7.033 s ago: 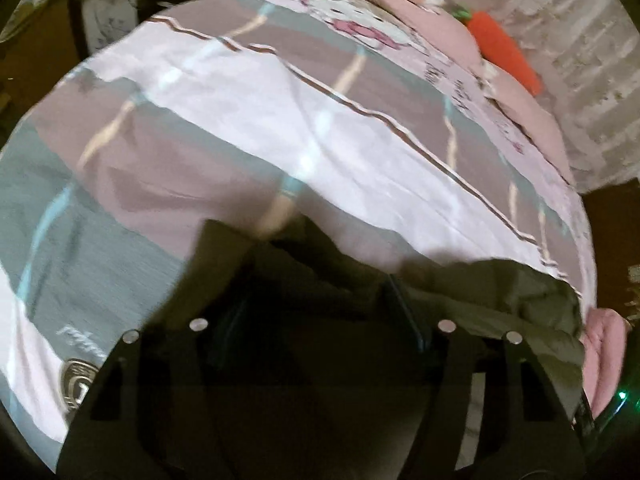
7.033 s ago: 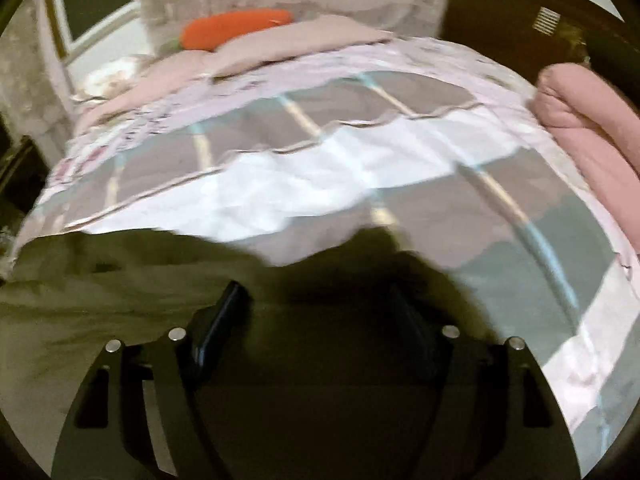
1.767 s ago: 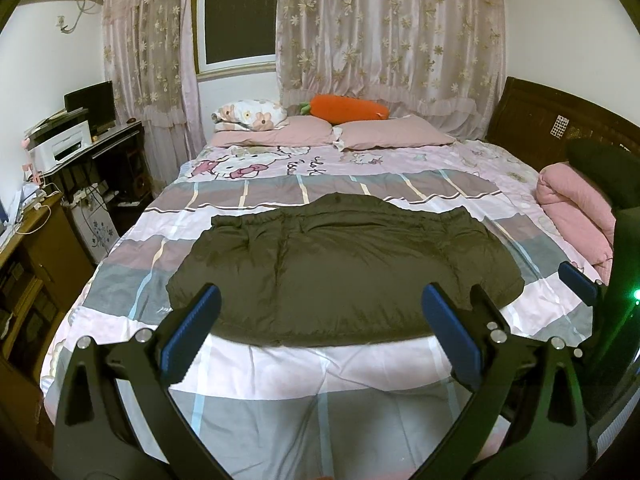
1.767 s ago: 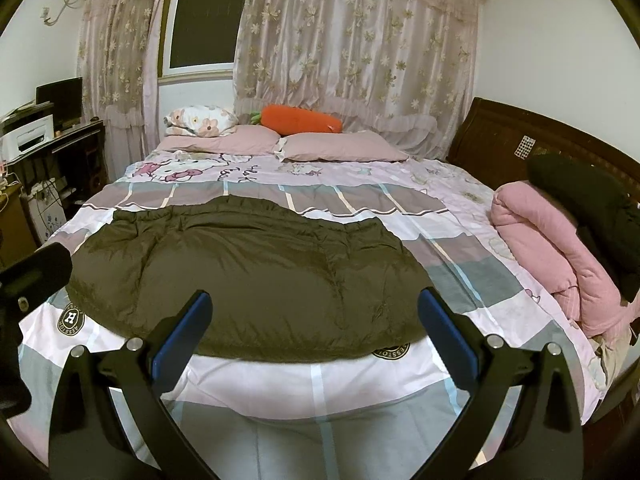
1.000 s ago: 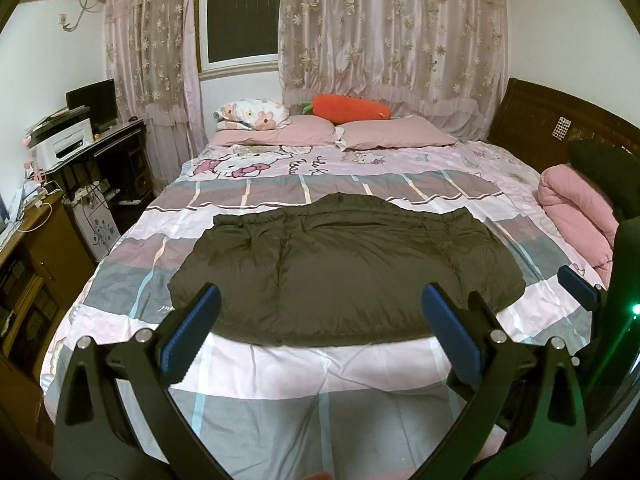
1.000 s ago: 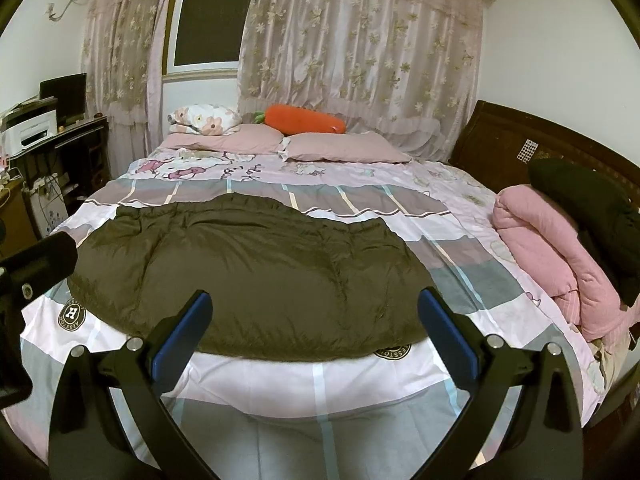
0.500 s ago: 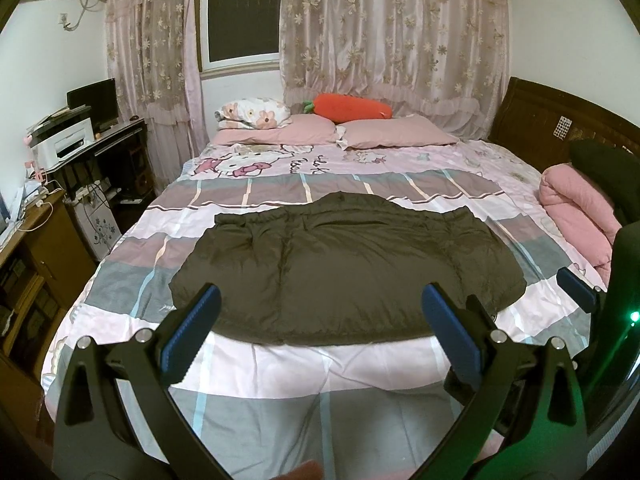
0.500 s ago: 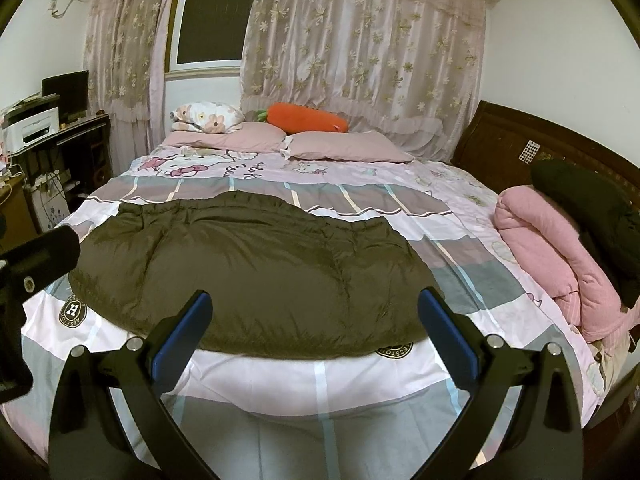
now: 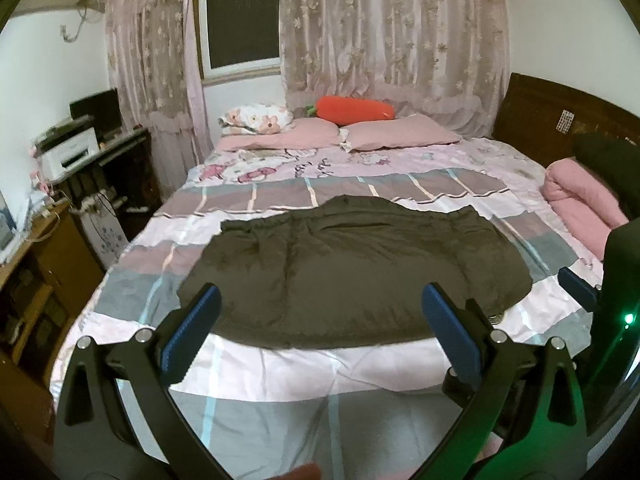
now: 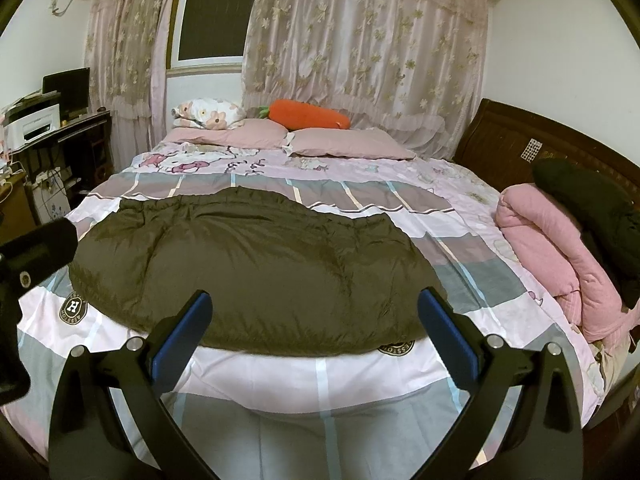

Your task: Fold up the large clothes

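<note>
Jacket [image 9: 352, 276] flat mid-bed, bare bedspread [image 10: 320, 380] around its edges, both grippers' jaws released, well back.

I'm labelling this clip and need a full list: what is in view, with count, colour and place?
Jacket: one, olive, spread flat mid-bed.
Bed: one, pink, grey and white patchwork cover, fills the room's middle.
Pillows: two pink at the head, plus one floral at the far left.
Carrot plush: one, orange, on the pillows.
Pink garment: one, rolled, at the bed's right edge.
Dark garment: one, black, on the pink one.
Headboard: one, dark wood, right.
Curtains: pink, floral, behind the bed.
Desk: one, dark, left, with printer and monitor.
Left gripper: open, empty, above the bed's near edge.
Right gripper: open, empty, likewise.
</note>
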Demonstrator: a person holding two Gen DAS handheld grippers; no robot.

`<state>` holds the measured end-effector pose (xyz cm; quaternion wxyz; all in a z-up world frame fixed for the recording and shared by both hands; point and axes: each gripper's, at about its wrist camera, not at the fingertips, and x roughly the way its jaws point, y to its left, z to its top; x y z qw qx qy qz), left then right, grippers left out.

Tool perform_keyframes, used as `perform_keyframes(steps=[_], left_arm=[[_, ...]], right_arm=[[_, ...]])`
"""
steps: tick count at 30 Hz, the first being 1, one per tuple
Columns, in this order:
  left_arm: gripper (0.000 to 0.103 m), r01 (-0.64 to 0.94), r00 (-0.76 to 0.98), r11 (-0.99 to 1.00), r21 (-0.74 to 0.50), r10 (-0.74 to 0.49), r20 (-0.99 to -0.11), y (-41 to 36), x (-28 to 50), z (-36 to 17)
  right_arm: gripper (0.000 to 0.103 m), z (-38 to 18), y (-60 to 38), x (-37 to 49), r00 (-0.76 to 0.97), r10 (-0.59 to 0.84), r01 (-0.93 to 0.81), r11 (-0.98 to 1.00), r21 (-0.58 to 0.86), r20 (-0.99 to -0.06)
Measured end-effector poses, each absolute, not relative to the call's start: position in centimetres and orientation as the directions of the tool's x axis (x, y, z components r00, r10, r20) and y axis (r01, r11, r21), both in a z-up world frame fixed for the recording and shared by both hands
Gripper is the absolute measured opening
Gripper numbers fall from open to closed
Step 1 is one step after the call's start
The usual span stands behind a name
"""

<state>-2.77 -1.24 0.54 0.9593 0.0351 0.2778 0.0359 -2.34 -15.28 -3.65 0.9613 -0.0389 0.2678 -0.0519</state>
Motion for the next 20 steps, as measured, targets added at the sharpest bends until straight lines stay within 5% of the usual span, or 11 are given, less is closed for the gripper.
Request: perform_keyframes(steps=[9,14,20], left_arm=[[0.101,-0.028,0.869,1.0,0.01,0.029,-0.495,-0.3,-2.9,0.6],[0.101,0.01,0.804,0.999,-0.038,-0.031,-0.593,0.1,-1.5,-0.2],[0.101,0.01,0.805,1.0,-0.017,-0.018,-0.594,0.0,-1.3,-0.5]], right_arm=[[0.102,-4.4,-15.7,-2.1,0.842,-0.117,0.073,0.992,-0.104,-0.527],[0.102,-4.7,-15.9,-2.1,0.839,-0.114,0.072,0.992,-0.099,-0.533],[0.102,-4.8,-16.3,-2.1,0.838,-0.11,0.066,0.993,-0.101,-0.535]])
